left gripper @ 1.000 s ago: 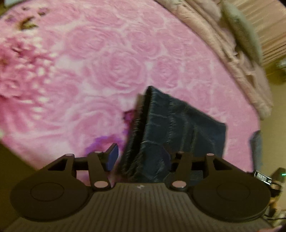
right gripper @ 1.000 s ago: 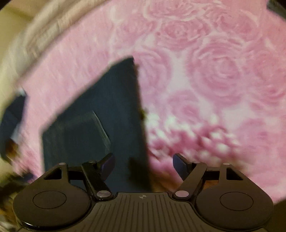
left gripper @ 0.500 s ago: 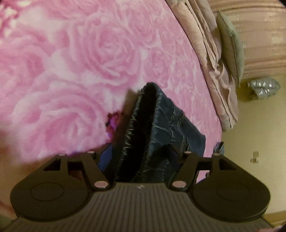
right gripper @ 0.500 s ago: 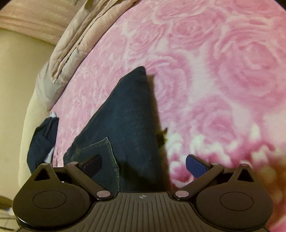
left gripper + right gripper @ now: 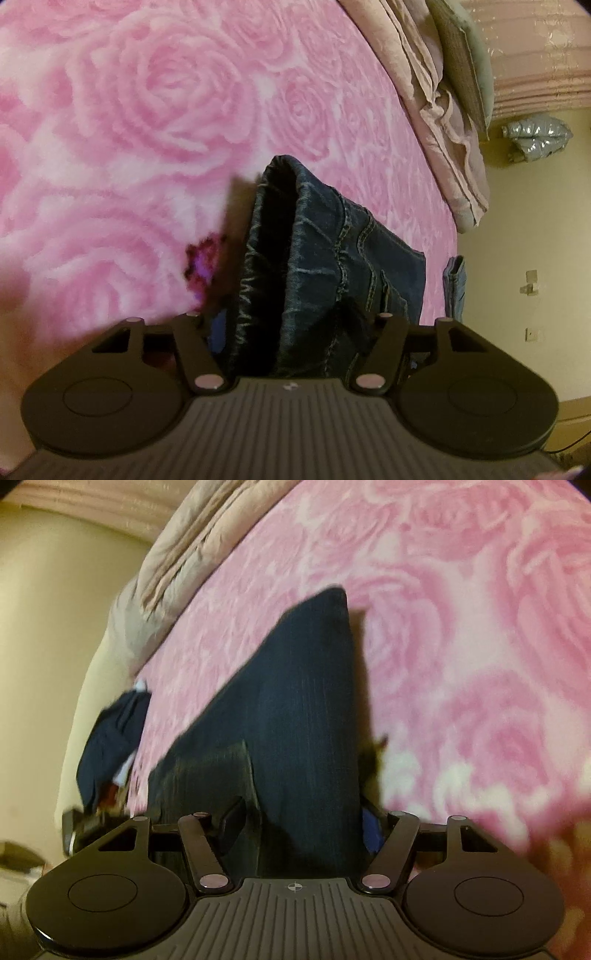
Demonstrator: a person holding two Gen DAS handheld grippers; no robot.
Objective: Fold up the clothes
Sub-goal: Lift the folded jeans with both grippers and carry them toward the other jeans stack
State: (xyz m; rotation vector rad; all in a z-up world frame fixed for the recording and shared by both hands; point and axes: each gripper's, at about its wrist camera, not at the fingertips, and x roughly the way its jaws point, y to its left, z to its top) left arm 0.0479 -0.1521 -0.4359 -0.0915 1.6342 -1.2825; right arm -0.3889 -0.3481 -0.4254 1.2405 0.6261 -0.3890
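1. Your left tool (image 5: 291, 325): fingers closed in on the folded jeans (image 5: 325, 258), gripping the bundle's near end.
2. Your right tool (image 5: 301, 823): fingers likewise pinch the jeans (image 5: 295, 716).
3. Jeans: stretching ahead of both tools over the pink rose blanket (image 5: 129, 110).

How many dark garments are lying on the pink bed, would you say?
2: folded jeans between both grippers, and a dark blue garment at the bed's far edge. Others may be hidden.
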